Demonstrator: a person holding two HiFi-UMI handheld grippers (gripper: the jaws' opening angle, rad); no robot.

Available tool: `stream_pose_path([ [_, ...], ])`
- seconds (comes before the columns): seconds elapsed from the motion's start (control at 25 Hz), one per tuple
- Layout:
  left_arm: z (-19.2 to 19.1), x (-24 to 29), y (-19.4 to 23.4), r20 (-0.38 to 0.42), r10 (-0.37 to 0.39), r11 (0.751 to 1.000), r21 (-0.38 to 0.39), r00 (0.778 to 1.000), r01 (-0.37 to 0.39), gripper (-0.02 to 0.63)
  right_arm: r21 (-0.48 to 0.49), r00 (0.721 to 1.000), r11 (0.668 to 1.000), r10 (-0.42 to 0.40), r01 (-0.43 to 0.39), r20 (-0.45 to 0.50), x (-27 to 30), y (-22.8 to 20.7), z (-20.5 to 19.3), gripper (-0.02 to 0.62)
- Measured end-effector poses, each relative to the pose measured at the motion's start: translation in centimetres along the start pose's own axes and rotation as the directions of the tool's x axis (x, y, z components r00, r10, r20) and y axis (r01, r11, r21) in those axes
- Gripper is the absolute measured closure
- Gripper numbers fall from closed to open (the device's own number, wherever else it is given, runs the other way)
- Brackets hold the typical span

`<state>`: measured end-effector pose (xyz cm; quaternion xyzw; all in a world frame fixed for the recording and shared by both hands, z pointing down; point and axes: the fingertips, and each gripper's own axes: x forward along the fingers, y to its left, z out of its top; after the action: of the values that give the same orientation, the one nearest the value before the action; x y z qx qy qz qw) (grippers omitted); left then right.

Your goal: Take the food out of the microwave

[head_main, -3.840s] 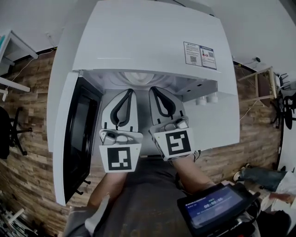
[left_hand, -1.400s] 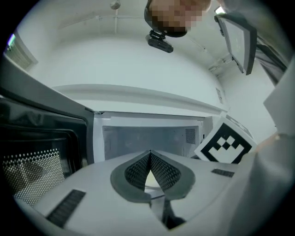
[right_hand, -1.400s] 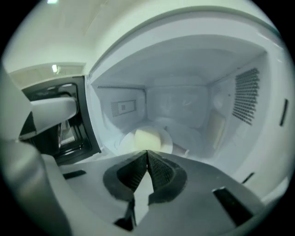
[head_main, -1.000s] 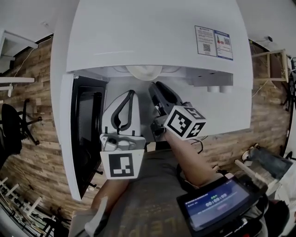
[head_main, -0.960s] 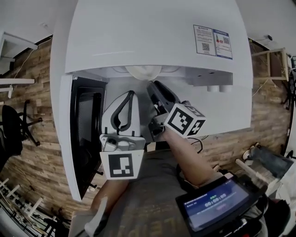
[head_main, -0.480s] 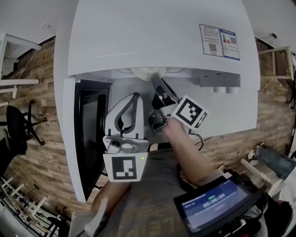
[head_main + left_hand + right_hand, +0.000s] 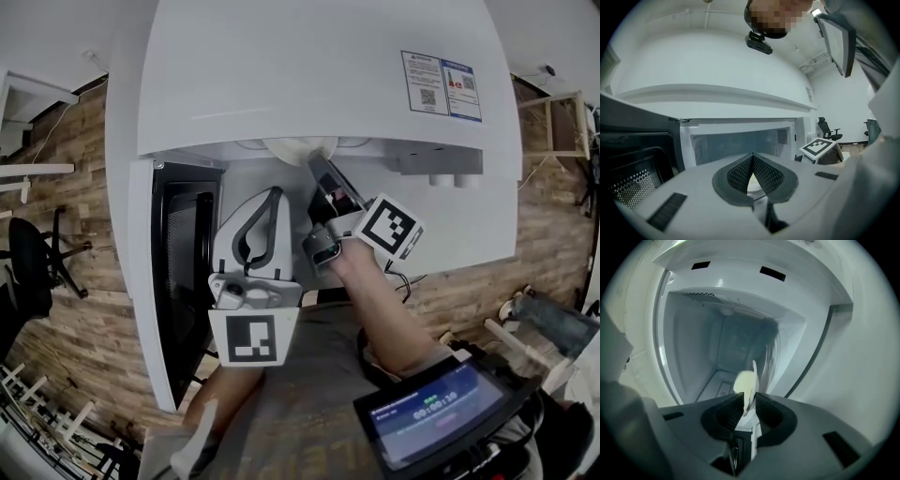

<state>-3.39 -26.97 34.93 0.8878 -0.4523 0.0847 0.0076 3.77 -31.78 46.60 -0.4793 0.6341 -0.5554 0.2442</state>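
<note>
Lower centre, the white, grey-padded left gripper has its jaws together, empty. The right gripper, flat earlier, is now rolled sideways. Its jaws have just been closing and pinch the rim of the round white plate at the mouth of the white microwave, upper centre. The microwave's roof half hides the plate; the right gripper view sees it edge-on, its pale food indistinct.

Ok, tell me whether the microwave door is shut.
No, the microwave door stands swung wide open at the left.
</note>
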Motion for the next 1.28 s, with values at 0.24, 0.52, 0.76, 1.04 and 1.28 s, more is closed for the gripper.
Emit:
stream_pose_path([
  [0.24, 0.1, -0.3, 0.8, 0.001, 0.016, 1.000, 0.005, 1.000, -0.016, 0.598, 0.063, 1.000, 0.998, -0.029, 0.029, -0.002, 0.1, -0.5, -0.2, 0.552],
  [0.52, 0.6, -0.1, 0.6, 0.011, 0.010, 1.000, -0.005, 1.000, -0.010, 0.598, 0.071, 0.999, 0.997, -0.031, 0.032, -0.013, -1.8, -0.5, -0.7, 0.552],
  [0.76, 0.4, -0.2, 0.5, 0.003, 0.007, 1.000, 0.004, 1.000, -0.007, 0.598, 0.065, 1.000, 0.998, -0.005, 0.006, -0.029, -1.0, -0.5, -0.8, 0.495],
  [1.04, 0.5, -0.6, 0.7, -0.001, 0.016, 1.000, 0.012, 1.000, -0.016, 0.598, 0.130, 0.999, 0.991, -0.010, 0.017, -0.051, 0.1, -0.9, -1.2, 0.525],
  [1.28, 0.8, -1.0, 0.8, 0.009, 0.021, 1.000, 0.008, 1.000, -0.021, 0.598, 0.198, 1.000, 0.980, -0.005, 0.008, -0.015, -0.7, -0.8, -0.9, 0.535],
])
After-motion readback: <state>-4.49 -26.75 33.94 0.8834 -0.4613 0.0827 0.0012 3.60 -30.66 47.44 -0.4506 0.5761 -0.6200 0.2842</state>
